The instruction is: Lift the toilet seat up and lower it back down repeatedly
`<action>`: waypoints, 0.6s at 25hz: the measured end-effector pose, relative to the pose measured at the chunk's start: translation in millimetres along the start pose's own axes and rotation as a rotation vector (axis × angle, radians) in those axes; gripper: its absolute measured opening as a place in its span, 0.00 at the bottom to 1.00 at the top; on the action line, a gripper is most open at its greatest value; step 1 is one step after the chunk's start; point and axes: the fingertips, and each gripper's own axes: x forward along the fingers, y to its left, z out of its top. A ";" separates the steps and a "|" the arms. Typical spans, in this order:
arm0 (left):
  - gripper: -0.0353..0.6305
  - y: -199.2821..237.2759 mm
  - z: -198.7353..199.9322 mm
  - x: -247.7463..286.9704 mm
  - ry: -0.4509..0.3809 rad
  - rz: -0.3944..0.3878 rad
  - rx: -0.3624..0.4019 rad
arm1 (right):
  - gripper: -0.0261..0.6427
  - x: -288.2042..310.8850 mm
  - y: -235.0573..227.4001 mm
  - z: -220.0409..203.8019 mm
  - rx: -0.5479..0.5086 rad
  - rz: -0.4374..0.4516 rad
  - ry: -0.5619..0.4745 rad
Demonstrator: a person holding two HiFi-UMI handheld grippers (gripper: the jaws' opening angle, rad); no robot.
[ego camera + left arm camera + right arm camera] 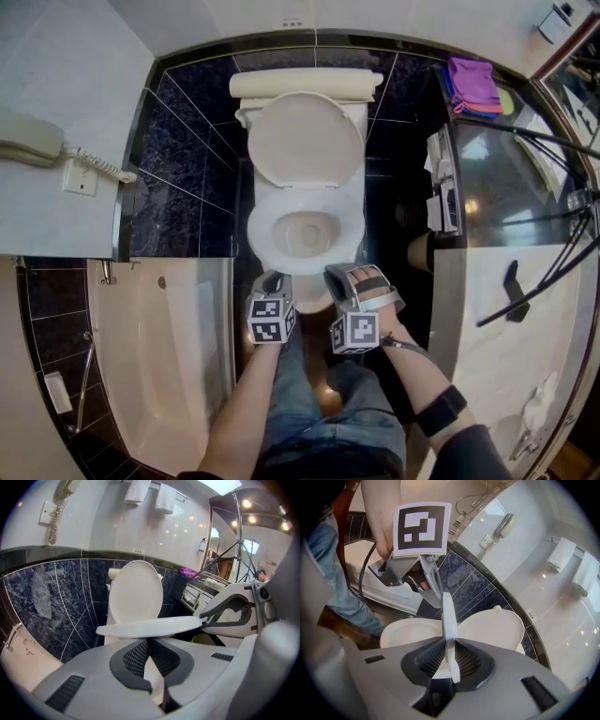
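- Gripping the near rim of the toilet seat (262,220) with the right gripper (337,279); fingers (468,660) standing narrow on the thin white edge, one pad on each face.
- Hovering the left gripper (272,281) just beside it on the left, its fingers (136,656) pressed together with nothing between them, tips pointing at the seat edge, perhaps not touching it.
- Seeing the seat lying about level over the bowl (305,234), with the lid (305,136) standing upright against the tank (300,84) at the far side; not being able to tell whether the seat is resting on the bowl or a little raised.
- Judging the seat as stiff moulded plastic, rather light, not bending under a grip at one point, probably turning freely on a hinge at the far end.
- Judging the glossy surface as slippery, so taking hold across the rim with pads on the upper and under face, not only pushing from below.
- Choosing the near edge as the best place, being farthest from the hinge and needing the least force.
- Expecting a hard bang on the bowl if released early, so lowering under grip the whole way.
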 end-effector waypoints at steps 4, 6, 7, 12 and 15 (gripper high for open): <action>0.05 -2.3 -39.0 1.0 0.037 0.003 -0.013 | 0.07 -8.1 29.6 -10.6 0.021 0.032 -0.015; 0.05 -3.2 -65.7 2.2 0.066 0.003 -0.012 | 0.07 -8.5 44.1 -21.1 0.057 0.043 -0.007; 0.05 -5.0 -79.1 3.1 0.082 -0.002 -0.004 | 0.07 -7.3 50.8 -27.7 0.084 0.046 -0.001; 0.05 -10.8 -149.6 14.4 0.155 -0.036 0.048 | 0.07 10.9 77.3 -65.3 0.277 0.034 0.036; 0.05 -14.2 -185.0 26.0 0.195 -0.065 0.064 | 0.07 28.9 90.4 -88.4 0.394 0.021 0.061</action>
